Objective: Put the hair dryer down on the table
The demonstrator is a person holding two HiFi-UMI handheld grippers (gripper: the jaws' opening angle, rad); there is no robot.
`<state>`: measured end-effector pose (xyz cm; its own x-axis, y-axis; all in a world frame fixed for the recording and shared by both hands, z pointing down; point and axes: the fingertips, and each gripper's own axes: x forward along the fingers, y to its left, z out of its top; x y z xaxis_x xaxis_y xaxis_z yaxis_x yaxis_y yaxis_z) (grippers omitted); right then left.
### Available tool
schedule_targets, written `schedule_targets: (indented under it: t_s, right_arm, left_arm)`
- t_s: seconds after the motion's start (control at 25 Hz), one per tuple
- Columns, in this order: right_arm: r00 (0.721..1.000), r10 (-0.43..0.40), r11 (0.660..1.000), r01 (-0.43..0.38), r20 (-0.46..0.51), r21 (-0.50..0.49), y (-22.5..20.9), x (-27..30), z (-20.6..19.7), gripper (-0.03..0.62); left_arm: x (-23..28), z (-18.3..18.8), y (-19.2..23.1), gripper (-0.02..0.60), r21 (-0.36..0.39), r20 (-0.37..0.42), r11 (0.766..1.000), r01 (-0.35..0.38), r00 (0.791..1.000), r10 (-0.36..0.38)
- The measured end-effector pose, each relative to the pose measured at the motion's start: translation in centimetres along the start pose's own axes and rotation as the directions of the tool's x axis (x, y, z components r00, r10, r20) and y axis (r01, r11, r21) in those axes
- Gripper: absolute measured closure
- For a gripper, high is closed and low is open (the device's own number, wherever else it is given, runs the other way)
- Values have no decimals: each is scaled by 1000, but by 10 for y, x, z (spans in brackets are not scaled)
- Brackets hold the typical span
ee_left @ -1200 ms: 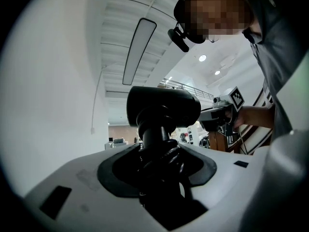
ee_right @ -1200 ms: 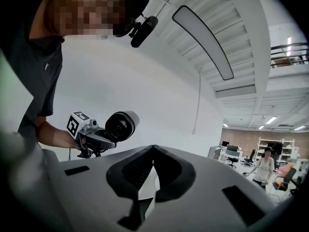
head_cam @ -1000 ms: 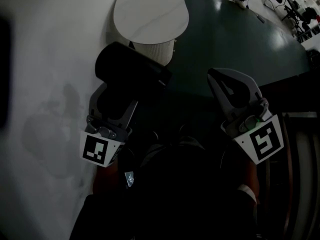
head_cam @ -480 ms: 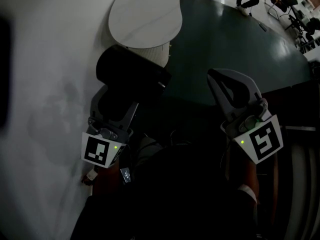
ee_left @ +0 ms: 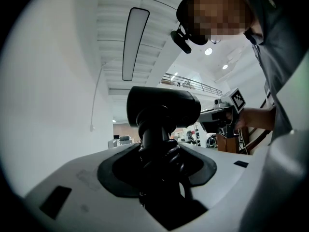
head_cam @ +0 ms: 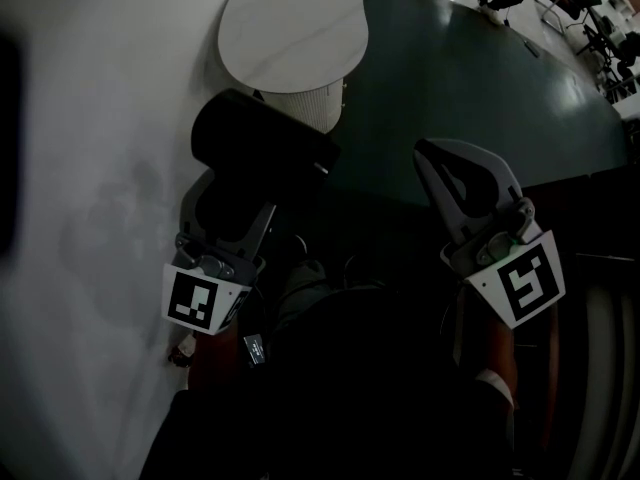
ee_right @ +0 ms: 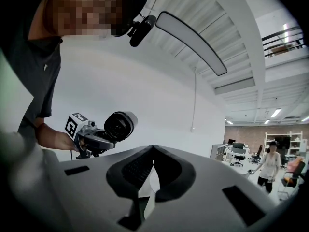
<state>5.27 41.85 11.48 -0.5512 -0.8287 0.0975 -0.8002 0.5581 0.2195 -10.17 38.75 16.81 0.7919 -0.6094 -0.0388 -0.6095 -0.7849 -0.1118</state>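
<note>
- The hair dryer (head_cam: 262, 148) is black and held in the air by the left gripper (head_cam: 232, 206). It is not on the table (head_cam: 295, 23).
- The left gripper's fingers stand wide, one on each side of the dryer's handle (ee_left: 155, 134), and clamp it. Dark loops, apparently cord, are bunched round the handle.
- The handle runs along the jaws. The barrel (ee_left: 163, 106) lies crosswise over the handle, beyond the jaw tips.
- In the head view the barrel's long axis runs from upper left to lower right. In the right gripper view its round open end faces the right gripper.
- The right gripper (head_cam: 430, 153) is beside the left one and apart from it. Its fingers are closed tip to tip, with nothing between them.
- The table has a bare, white, rounded top on a ribbed white base (head_cam: 310, 100). It lies just beyond the barrel in the head view.
- A dark green floor (head_cam: 480, 78) spreads to the right of the table, and a pale surface (head_cam: 90, 118) lies to the left.
- The room has a white ribbed ceiling with a long light panel (ee_left: 133, 42), a railed gallery (ee_left: 190, 83), and a brick wall (ee_right: 251, 132).
- Desks and chairs stand far off, where a person (ee_right: 270, 162) also stands.
</note>
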Motion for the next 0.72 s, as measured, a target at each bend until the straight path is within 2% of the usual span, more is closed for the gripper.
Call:
schedule_targets:
  t_s: [0.16, 0.32, 0.52, 0.64, 0.72]
  right_arm:
    - [1000, -14, 1000, 14, -1, 7, 0, 5, 8, 586]
    - [1000, -28, 1000, 28, -1, 12, 10, 47, 3, 586]
    - [999, -32, 999, 32, -5, 6, 18, 47, 18, 586]
    - [999, -31, 1000, 31, -9, -2, 31, 85, 11, 586]
    - [999, -30, 1000, 30, -15, -4, 31, 97, 21, 586]
  left_arm:
    - [2, 9, 6, 364, -7, -12, 1000, 20, 1000, -20]
    - [-3, -8, 43, 364, -25, -22, 999, 33, 999, -33]
    - [-13, 6, 50, 364, -15, -17, 999, 40, 999, -41]
    - [-19, -11, 86, 364, -26, 1, 999, 41, 999, -41]
    - [-19, -4, 100, 364, -27, 5, 999, 46, 999, -46]
